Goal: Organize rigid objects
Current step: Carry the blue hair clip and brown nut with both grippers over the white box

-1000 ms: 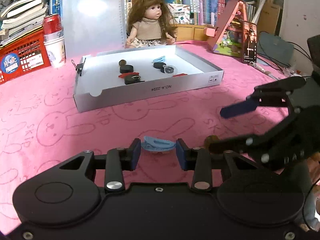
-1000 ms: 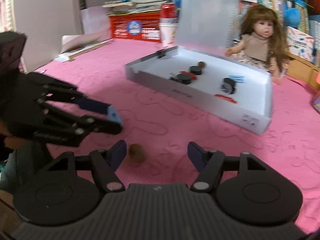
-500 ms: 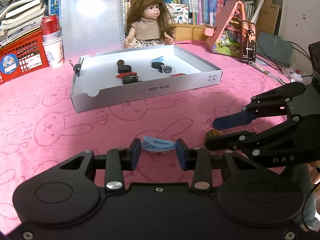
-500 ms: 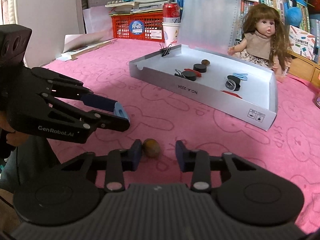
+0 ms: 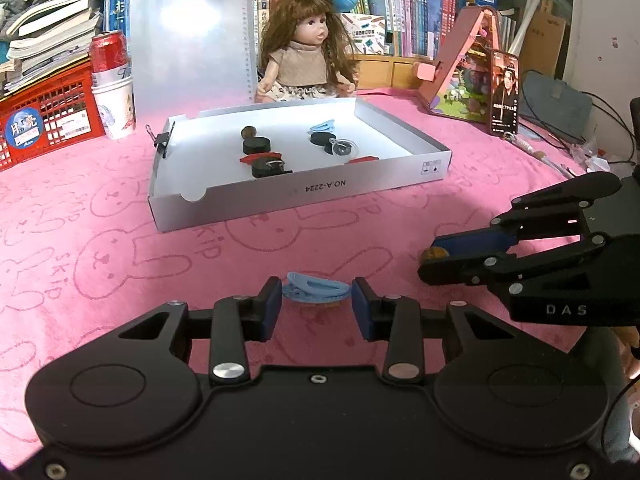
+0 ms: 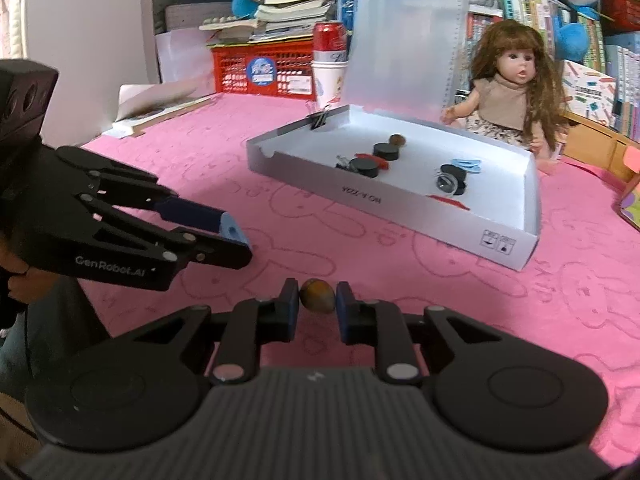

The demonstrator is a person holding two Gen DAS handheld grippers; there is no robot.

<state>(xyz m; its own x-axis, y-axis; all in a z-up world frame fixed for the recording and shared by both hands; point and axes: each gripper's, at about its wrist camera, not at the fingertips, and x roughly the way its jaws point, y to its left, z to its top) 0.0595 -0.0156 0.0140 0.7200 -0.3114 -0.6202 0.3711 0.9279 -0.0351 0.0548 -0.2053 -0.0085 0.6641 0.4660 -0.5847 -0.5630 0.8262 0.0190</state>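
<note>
Left gripper [image 5: 316, 304] low over the pink bunny-print cloth [image 5: 100, 248], on the near side of the white tray [image 5: 224, 208]. Blue hair clip [image 5: 314, 293] sits between its blue pads [image 5: 272, 312]; left pad touching the clip end, right pad right at the other end, so jaws closed in on the clip. Cannot tell whether the clip is off the cloth

Right gripper [image 6: 318, 304] also near side of the tray, to the right of the left gripper. Jaws narrowed right down, both pads against a small brown oval stone [image 6: 317, 295], gripped. From the left wrist view the stone [image 5: 434, 254] peeks out at the right gripper's fingertips, close to the cloth

White tray well apart from both grippers, further back on the cloth, open top, notch in the near wall, label NO.A-2224 on the front. Inside the tray: second brown stone [image 5: 249, 132] toward back left, black discs [image 5: 256, 145] just in front of it, red flat piece [image 5: 260, 157] by the discs, another blue clip [image 5: 322, 126] toward back right, black disc with a clear round part [image 5: 340, 146] just in front of that, red piece [image 5: 362, 159] near the front right wall. Black binder clip [image 5: 162, 142] on the tray's left wall

Doll [image 5: 308, 56] seated behind the tray, translucent clipboard [image 5: 192, 40] standing behind tray's left half, red can [image 5: 108, 56] on a paper cup and red basket [image 5: 44, 120] further left of the tray
</note>
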